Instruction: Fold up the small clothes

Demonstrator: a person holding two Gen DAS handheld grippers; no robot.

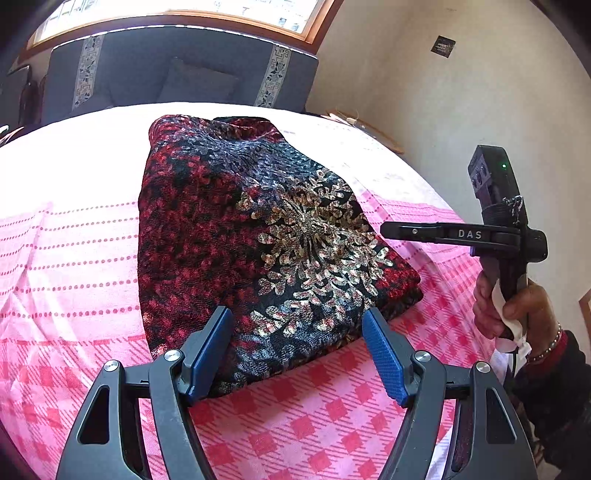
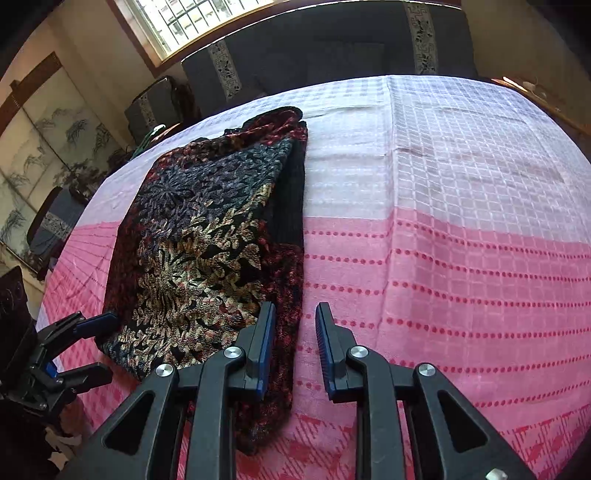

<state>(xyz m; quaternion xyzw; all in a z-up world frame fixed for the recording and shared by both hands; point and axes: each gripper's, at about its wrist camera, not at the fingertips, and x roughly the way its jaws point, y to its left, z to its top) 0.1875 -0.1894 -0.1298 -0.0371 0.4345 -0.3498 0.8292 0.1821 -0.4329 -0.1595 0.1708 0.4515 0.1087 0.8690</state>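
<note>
A folded garment (image 1: 236, 236), dark red and black with a gold and grey flower print, lies flat on the pink checked cloth (image 1: 66, 280). My left gripper (image 1: 297, 317) is open, its blue pads (image 1: 212, 354) spread wide over the garment's near edge without pressing it. In the right wrist view it shows at the garment's lower left corner (image 2: 96, 345). My right gripper (image 2: 295, 310) stands a little open at the garment's (image 2: 192, 236) right edge, with only the cloth (image 2: 461, 258) showing in the narrow gap. From the left wrist view the right gripper (image 1: 388, 230) hovers side-on beside the garment, held by a hand (image 1: 517, 306).
The cloth's far part (image 2: 443, 122) is white with a grid pattern. A dark grey sofa (image 1: 177, 77) with patterned strips stands behind it under a window (image 2: 192, 22). A painted screen (image 2: 48, 147) is at the left, a plain wall (image 1: 461, 103) at the right.
</note>
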